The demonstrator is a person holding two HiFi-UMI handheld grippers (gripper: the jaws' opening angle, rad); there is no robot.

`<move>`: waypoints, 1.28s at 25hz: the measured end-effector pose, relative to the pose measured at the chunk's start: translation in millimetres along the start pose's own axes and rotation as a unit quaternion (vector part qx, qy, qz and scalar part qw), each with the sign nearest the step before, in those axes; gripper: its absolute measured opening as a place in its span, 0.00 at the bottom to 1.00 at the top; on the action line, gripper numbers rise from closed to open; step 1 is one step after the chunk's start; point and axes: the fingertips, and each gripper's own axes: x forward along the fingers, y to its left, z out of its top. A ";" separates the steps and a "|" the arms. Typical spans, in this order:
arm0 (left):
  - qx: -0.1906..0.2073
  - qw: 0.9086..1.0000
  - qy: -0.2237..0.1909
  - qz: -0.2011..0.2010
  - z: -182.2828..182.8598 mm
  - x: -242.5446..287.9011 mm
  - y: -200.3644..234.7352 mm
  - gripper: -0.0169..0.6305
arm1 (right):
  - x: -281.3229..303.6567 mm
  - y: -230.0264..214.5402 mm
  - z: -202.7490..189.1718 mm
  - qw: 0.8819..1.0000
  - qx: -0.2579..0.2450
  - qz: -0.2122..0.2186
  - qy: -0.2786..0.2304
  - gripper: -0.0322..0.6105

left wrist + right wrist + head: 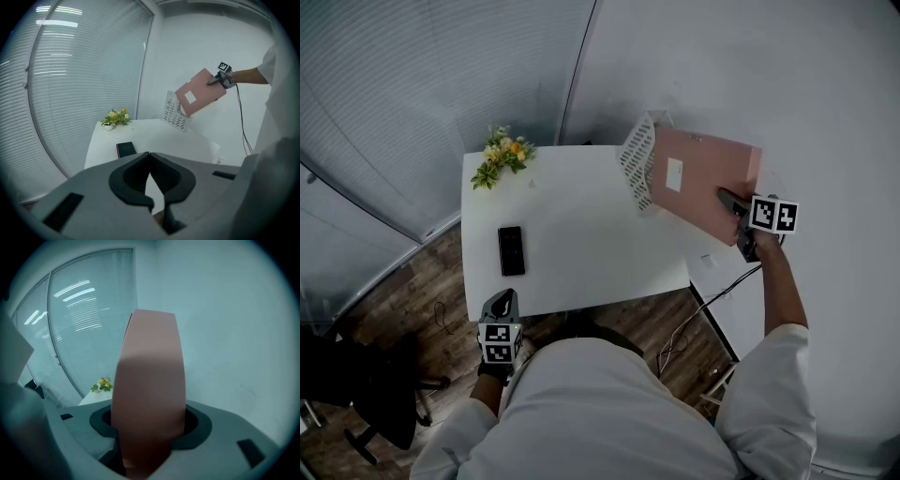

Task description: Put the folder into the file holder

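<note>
White desk point(581, 234) sits in a corner, with blinds point(412, 94) along its left side and a plain wall point(769, 66) behind and to the right. Flowers point(502, 155) stand at the desk's far left corner, and a black book point(511, 250) lies flat near the left edge, about halfway along it. At the far right corner stands the holder point(639, 155), white with perforated sides, leaning a little. My right gripper point(733, 208) is clamped on the folder point(698, 183), pads pressed to both faces at its upper end, so the pink board fills the space between my jaws. I hold the folder tilted in the air, most of it hanging out past the desk's right edge, its white label point(674, 174) facing up. Its lower end meets the holder's open top; how far it sits inside I cannot tell. My left gripper point(501, 305) hangs just off the near edge by the near left corner, well apart from the folder, its jaws together with nothing between them.
</note>
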 end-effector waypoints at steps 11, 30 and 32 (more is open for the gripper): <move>-0.025 1.000 0.000 0.012 -5.8 -1.4 7.6 0.04 | 29.1 12.4 20.1 0.999 -0.026 -0.026 0.030 0.48; -0.078 0.996 -0.013 0.033 -22.0 -5.2 33.2 0.04 | 63.5 39.7 43.2 0.992 0.017 -0.061 0.106 0.49; -0.082 0.996 -0.012 0.034 -23.3 -5.1 34.2 0.04 | 72.4 41.4 39.0 0.991 0.015 -0.064 0.119 0.49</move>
